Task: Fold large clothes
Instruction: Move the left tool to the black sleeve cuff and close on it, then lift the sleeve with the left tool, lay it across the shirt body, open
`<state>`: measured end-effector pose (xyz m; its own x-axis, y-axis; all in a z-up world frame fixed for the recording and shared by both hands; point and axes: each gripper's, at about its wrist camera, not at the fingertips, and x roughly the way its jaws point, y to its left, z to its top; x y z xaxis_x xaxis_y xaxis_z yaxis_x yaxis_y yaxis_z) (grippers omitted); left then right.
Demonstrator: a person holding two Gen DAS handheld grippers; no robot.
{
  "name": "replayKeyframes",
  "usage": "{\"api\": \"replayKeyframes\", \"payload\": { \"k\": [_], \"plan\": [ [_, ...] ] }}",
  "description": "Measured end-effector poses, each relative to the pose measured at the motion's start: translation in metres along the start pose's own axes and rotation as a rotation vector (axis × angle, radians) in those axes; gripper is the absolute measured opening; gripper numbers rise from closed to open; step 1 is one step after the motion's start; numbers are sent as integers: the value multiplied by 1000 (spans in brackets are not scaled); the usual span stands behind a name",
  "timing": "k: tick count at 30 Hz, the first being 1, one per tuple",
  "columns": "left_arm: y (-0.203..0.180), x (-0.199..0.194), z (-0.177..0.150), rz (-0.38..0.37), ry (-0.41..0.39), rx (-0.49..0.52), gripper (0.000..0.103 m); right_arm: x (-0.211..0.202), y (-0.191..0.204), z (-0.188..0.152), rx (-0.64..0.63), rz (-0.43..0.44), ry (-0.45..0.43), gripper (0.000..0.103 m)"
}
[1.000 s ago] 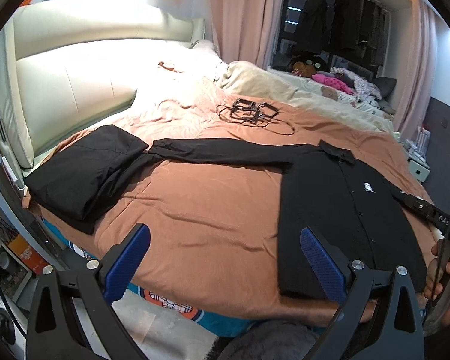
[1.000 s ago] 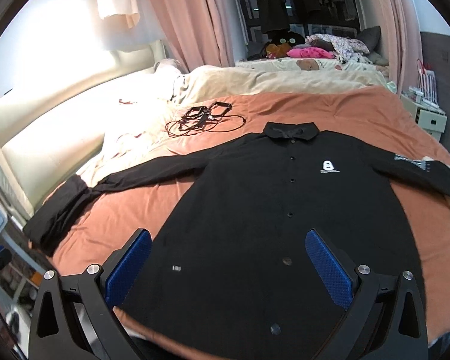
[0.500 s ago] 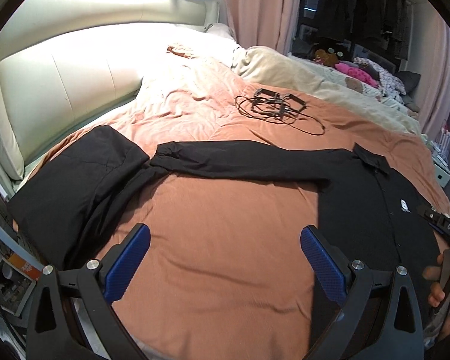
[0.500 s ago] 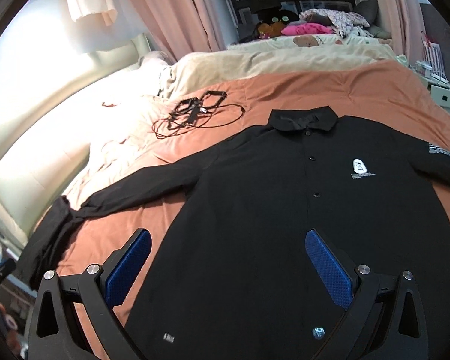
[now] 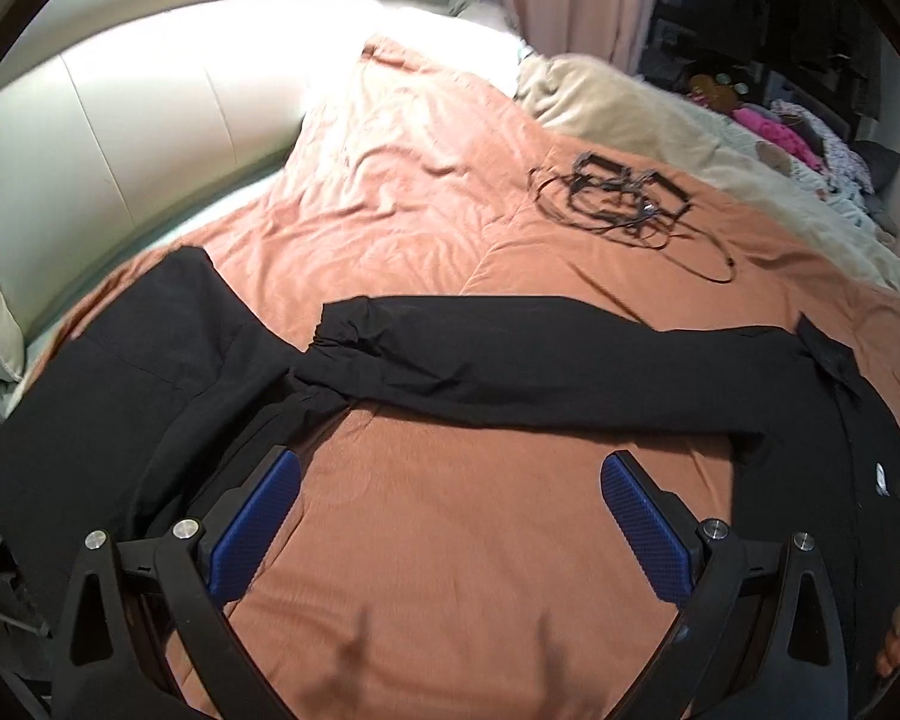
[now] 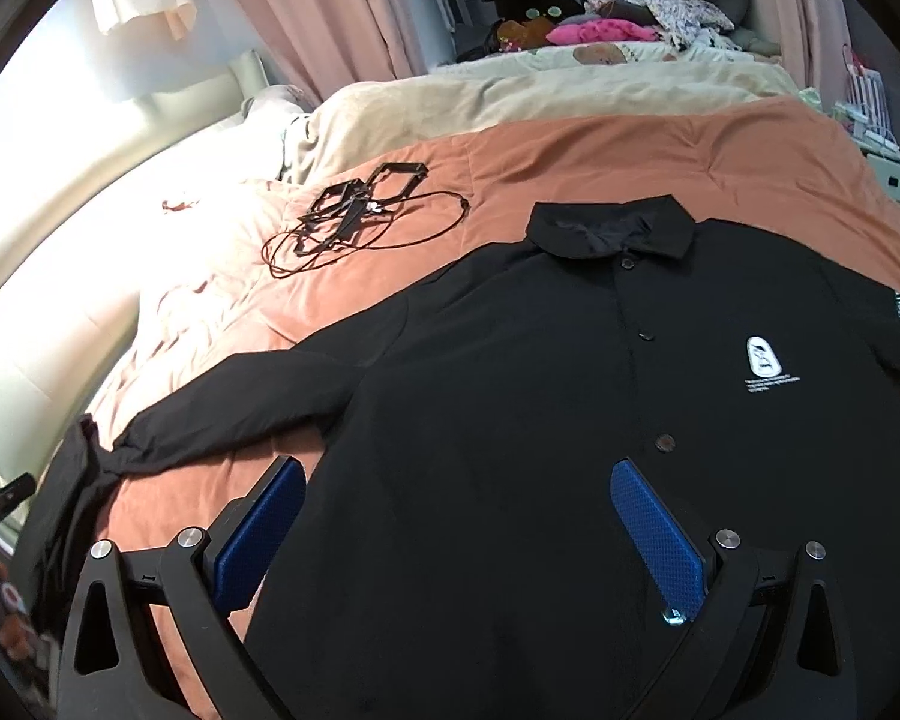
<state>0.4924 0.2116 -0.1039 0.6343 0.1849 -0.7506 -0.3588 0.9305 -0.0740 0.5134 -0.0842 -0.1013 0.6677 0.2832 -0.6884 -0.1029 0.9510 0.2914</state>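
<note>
The black button-front collared shirt lies flat, front up, on the bed's rust-orange quilted cover. Its long black sleeve extends sideways across the cover; the cuff end touches a folded black garment at the bed's edge. The left tongs hover above bare cover below the sleeve, jaws spread wide, holding nothing. The right tongs hover over the shirt's lower front, jaws likewise wide apart and empty. A tangled black cable bundle rests beyond the collar.
</note>
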Motion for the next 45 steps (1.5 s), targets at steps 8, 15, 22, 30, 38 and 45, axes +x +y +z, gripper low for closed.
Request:
{"api": "replayKeyframes", "payload": {
  "k": [8,15,22,30,38,45],
  "plan": [
    [1,74,16,26,113,-43,88,48,-8,13,58,45,70,103],
    [4,131,16,72,198,-89,78,75,-12,20,74,24,92,87],
    [15,175,17,117,235,-159,63,89,-6,23,66,68,114,77],
    [6,156,38,126,116,-109,8,109,5,29,114,160,128,67],
    [-19,92,86,60,-54,-36,4,159,22,21,246,333,216,35],
    [-63,39,119,-38,-162,28,4,188,33,6,260,271,269,30]
  ]
}}
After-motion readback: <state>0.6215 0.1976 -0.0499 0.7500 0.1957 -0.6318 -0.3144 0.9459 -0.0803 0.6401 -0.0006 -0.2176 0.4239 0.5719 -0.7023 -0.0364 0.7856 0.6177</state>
